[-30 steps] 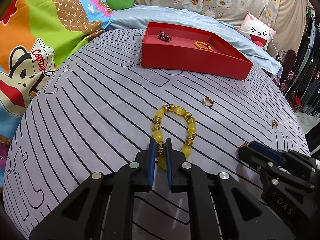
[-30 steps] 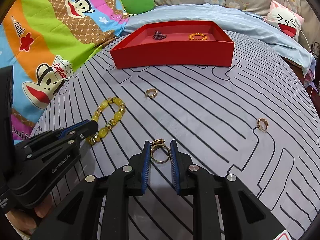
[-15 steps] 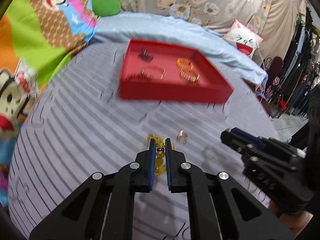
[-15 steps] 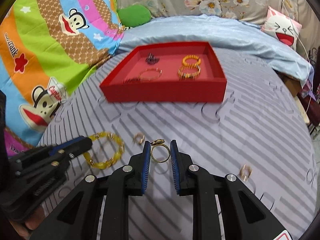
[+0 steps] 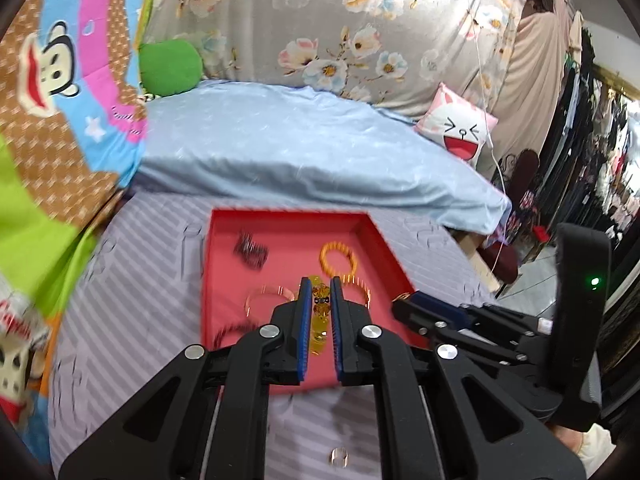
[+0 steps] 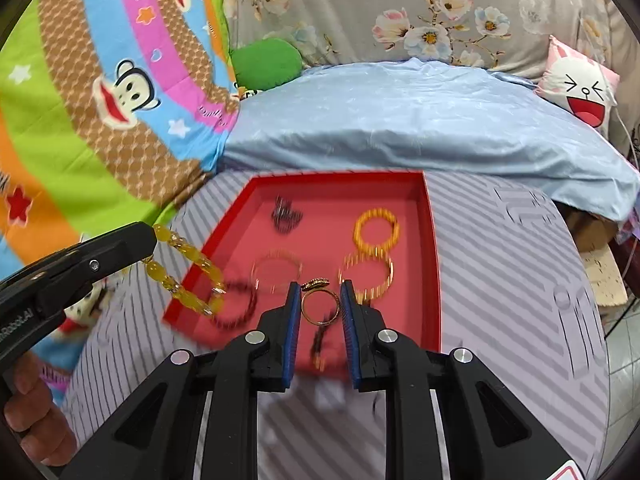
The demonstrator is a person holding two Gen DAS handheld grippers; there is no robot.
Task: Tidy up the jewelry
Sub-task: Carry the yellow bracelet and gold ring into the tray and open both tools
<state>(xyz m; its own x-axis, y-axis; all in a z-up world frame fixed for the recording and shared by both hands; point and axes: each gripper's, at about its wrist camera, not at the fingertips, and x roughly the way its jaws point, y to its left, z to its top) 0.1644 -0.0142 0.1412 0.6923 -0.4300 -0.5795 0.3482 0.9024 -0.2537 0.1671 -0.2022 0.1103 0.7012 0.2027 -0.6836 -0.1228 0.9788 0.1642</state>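
My left gripper (image 5: 320,282) is shut on a yellow bead bracelet (image 5: 319,320), held above the near part of the red tray (image 5: 288,216). The right wrist view shows that bracelet (image 6: 188,276) dangling from the left gripper's tip over the tray's left rim. My right gripper (image 6: 320,286) is shut on a gold ring (image 6: 320,307) above the tray's (image 6: 434,260) near edge. Lying in the tray are an orange bead bracelet (image 6: 376,232), gold bangles (image 6: 366,276), a thin bangle (image 6: 276,270), a dark bead bracelet (image 6: 240,308) and a small dark piece (image 6: 286,214).
The tray rests on a grey striped sheet (image 6: 512,280). A loose ring (image 5: 339,456) lies on the sheet near me. Behind the tray are a light blue blanket (image 5: 312,152), a green cushion (image 5: 170,66) and a cartoon pillow (image 5: 460,132). A colourful quilt (image 6: 80,120) rises at the left.
Both grippers have lifted off the sheet with the bracelet and the ring and moved forward to the red tray. The tray's inside now shows.
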